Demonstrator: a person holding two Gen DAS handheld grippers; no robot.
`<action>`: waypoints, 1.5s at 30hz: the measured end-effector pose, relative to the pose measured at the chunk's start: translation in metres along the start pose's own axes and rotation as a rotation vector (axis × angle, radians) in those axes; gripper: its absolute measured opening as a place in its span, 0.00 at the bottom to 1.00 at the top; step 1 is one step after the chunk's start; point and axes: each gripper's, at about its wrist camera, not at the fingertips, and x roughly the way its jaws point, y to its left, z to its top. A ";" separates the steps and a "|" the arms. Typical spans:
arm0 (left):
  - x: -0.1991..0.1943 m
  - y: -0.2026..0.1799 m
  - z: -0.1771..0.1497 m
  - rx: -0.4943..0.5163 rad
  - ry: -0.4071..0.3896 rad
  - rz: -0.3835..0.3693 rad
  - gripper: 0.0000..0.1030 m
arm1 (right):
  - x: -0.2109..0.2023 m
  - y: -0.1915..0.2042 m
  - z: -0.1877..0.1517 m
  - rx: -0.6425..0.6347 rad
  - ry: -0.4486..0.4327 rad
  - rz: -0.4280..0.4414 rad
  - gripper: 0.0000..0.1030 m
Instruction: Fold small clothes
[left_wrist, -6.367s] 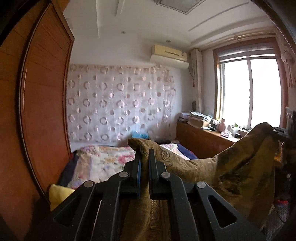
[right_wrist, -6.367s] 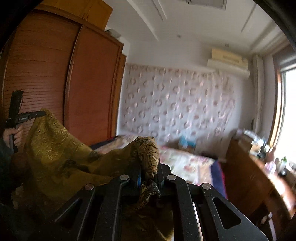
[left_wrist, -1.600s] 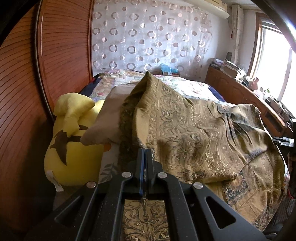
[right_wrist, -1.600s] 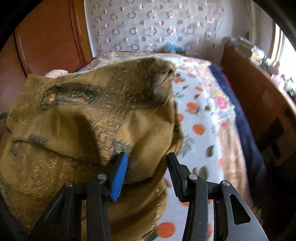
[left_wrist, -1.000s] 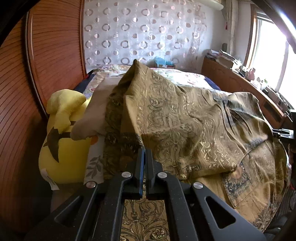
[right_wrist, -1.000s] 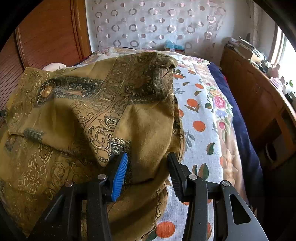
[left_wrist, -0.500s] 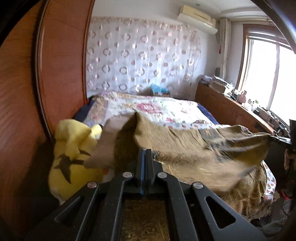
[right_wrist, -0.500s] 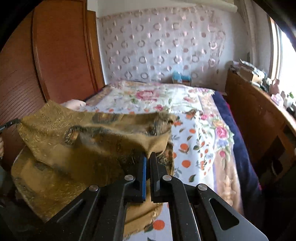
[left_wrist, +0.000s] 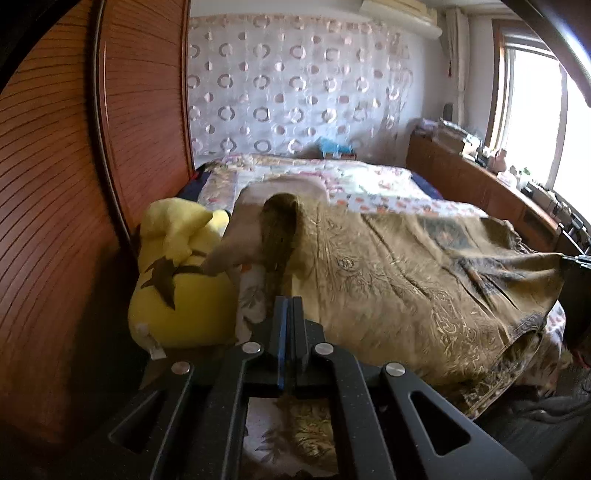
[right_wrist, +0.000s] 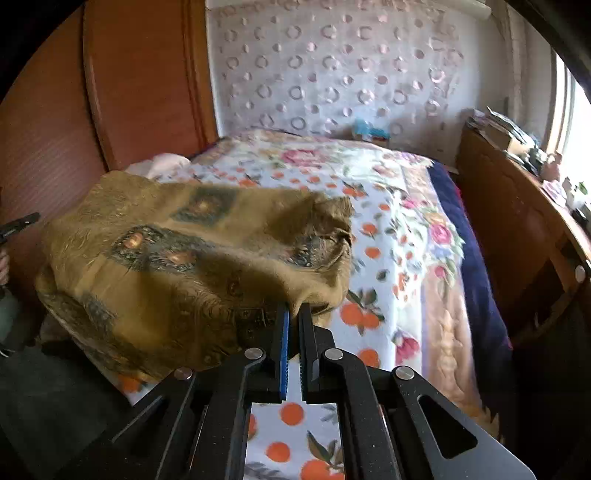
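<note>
Both tools sit lower than half a second ago, and the cloth (left_wrist: 417, 280) that hung in the air between them now settles across the bed (right_wrist: 399, 229); before that the right tool stood apart over the fabric, and now it grips again. Nearest the left camera, the left tool (left_wrist: 288, 306) is closed on a bunched edge of the cloth, whose fabric also shows below, between its arms. Nearest the right camera, the right tool (right_wrist: 293, 314) is pinched on a corner of the same cloth, with the orange-print sheet showing between its arms. Just beyond the left tool, the cloth rises into a dark gathered ridge beside a yellow plush (left_wrist: 177, 280) and a pale pillow (left_wrist: 258, 221), then spreads rightward over the near half of the bed — its far corner reaches the right tool, barely visible at the frame edge. From the right side it lies humped and wrinkled, not flat.

My judgement: the step in hand is laying one half over the other. To do it well, keep both grips firm and the held edge taut between them, lower evenly so the corners meet those beneath, and draw slightly toward the body to pull out the hump before letting go. The ridge by the plush may snag or fold under, so ease it clear first. Farther back are the floral quilt, patterned curtain (left_wrist: 295, 92) and wooden wardrobe (left_wrist: 140, 110).
</note>
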 end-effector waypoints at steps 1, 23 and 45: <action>0.002 0.001 0.001 0.001 0.003 0.003 0.02 | 0.001 -0.003 0.001 0.006 0.003 -0.006 0.19; 0.163 0.002 0.077 0.021 0.115 -0.002 0.62 | 0.158 -0.042 0.096 0.148 -0.015 0.009 0.69; 0.185 -0.003 0.062 0.042 0.154 0.014 0.63 | 0.173 -0.046 0.107 0.213 -0.023 -0.185 0.05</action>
